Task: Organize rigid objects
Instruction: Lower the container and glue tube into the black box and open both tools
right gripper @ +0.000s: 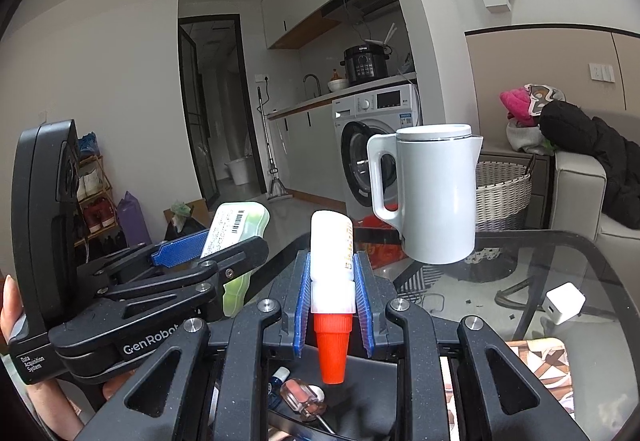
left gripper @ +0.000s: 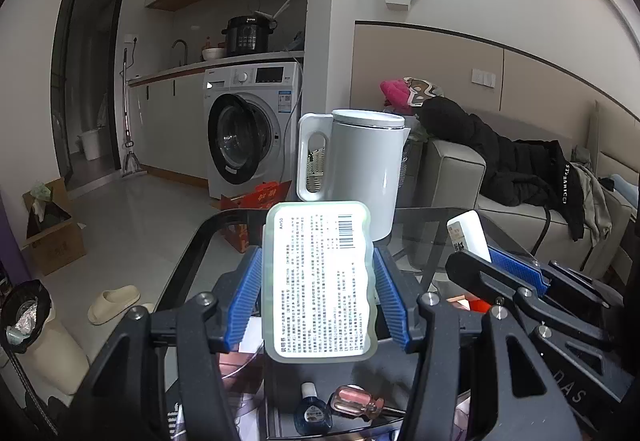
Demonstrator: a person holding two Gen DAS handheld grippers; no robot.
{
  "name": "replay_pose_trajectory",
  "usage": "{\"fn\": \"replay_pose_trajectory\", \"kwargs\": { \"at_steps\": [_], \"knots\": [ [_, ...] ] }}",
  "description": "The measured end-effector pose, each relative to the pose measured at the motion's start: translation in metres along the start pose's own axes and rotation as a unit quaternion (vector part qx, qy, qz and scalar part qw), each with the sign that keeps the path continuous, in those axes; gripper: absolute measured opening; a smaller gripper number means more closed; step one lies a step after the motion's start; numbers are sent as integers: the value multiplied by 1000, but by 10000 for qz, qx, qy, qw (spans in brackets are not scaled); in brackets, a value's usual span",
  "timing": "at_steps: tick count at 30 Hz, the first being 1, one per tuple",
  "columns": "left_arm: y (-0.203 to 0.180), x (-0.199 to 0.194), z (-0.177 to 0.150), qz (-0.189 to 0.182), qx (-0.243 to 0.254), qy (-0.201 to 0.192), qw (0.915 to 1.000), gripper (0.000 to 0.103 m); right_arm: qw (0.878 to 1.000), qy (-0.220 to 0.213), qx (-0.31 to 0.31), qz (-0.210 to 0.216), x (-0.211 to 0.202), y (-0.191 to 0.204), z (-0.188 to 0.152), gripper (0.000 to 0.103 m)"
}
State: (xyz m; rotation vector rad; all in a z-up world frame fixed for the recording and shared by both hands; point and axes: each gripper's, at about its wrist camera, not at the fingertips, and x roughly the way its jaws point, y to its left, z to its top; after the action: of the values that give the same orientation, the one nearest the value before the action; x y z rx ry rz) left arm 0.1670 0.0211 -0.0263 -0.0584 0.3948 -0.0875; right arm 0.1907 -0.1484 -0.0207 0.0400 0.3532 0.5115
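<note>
My left gripper [left gripper: 318,281] is shut on a pale green flat case [left gripper: 320,281] with a white printed label and barcode, held upright between the blue pads [left gripper: 246,297]. In the right wrist view that same case [right gripper: 236,225] shows at the left in the left gripper [right gripper: 208,253]. My right gripper [right gripper: 332,281] is shut on a white glue bottle [right gripper: 332,253] with an orange cap [right gripper: 332,345] pointing down. Below both lie a small dark blue bottle [left gripper: 312,409] and a pink-handled screwdriver [left gripper: 356,401] in a dark tray [right gripper: 360,393].
A white kettle [left gripper: 360,169] stands on the glass table [right gripper: 560,261] ahead. A white charger cube [right gripper: 565,303] and a patterned coaster [right gripper: 540,361] lie at the right. Beyond are a washing machine [left gripper: 248,129], a wicker basket [right gripper: 500,193] and a sofa [left gripper: 520,193] with dark clothes.
</note>
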Motion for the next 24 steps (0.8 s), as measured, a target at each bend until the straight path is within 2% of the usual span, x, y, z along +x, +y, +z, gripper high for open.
{"fn": "replay_pose_trajectory", "kwargs": {
  "at_steps": [8,13,19,23,24],
  "knots": [
    [-1,7,3,15,-10,166,9999,55,9999,154,65,1,5,-4,-2,20],
    [0,19,1,58,-31,496,9987,55,9995,324,41,12,12,-4,-5,20],
    [4,46,-13,137,-47,1267,9918,55,9954,953,20,5,35,-6,-15,20],
    [0,70,-28,93,91,1948,9808,55,9894,1452,2,-70,51,-7,-25,20],
    [-1,72,-30,94,114,1977,9801,55,9877,1560,15,-75,55,-8,-27,20]
  ]
}}
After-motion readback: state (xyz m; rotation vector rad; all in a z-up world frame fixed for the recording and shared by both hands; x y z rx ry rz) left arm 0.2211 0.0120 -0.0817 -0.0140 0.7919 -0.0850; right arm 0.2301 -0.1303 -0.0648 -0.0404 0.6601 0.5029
